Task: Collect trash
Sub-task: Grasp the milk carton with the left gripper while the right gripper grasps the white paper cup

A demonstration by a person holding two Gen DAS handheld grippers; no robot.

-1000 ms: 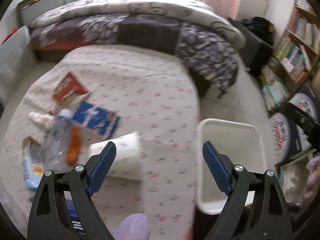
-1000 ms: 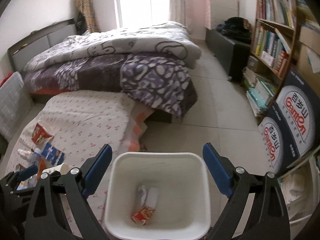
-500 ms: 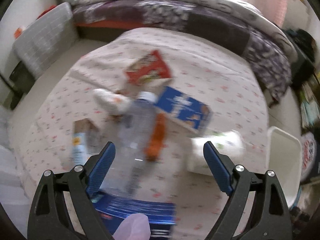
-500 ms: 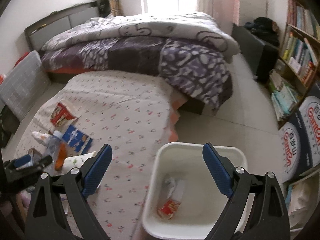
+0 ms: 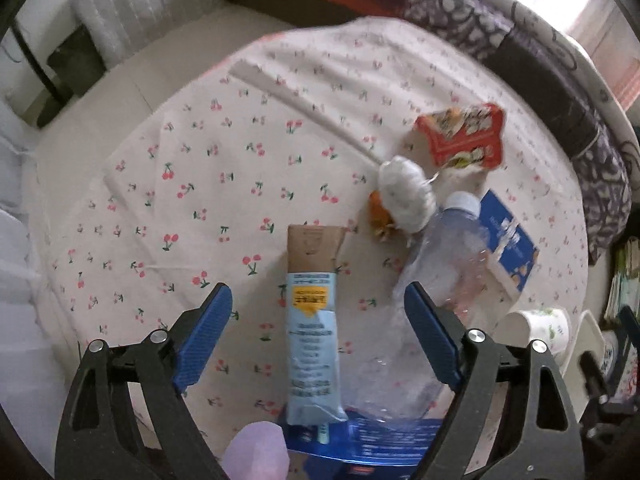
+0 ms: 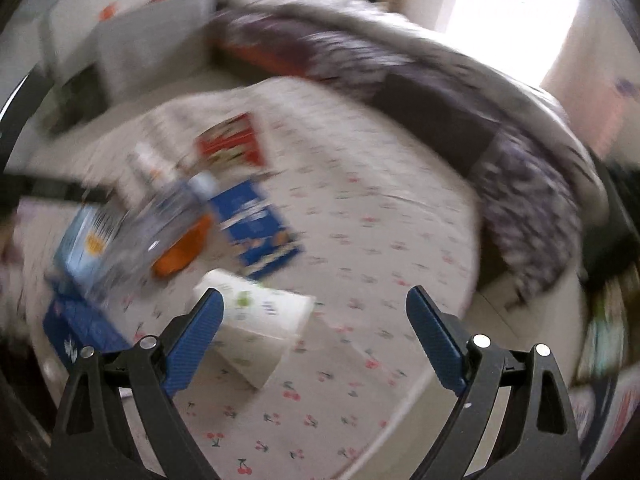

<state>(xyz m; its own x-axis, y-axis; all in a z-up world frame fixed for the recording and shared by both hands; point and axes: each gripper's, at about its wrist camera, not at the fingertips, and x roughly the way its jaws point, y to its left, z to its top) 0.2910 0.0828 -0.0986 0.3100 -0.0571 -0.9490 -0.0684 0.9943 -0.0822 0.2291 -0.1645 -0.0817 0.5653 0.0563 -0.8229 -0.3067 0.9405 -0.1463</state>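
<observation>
the cherry-print sheet (image 5: 224, 168) carries the whole trash pile. your left gripper (image 5: 318, 330) is closing slightly, nothing pressed yet, and the light-blue carton (image 5: 314, 320) lies between its jaws, long axis running straight away from you, so that hand is nearest. your right gripper (image 6: 314, 334) gapes empty, with the white carton (image 6: 262, 320) just beside its left finger.
</observation>
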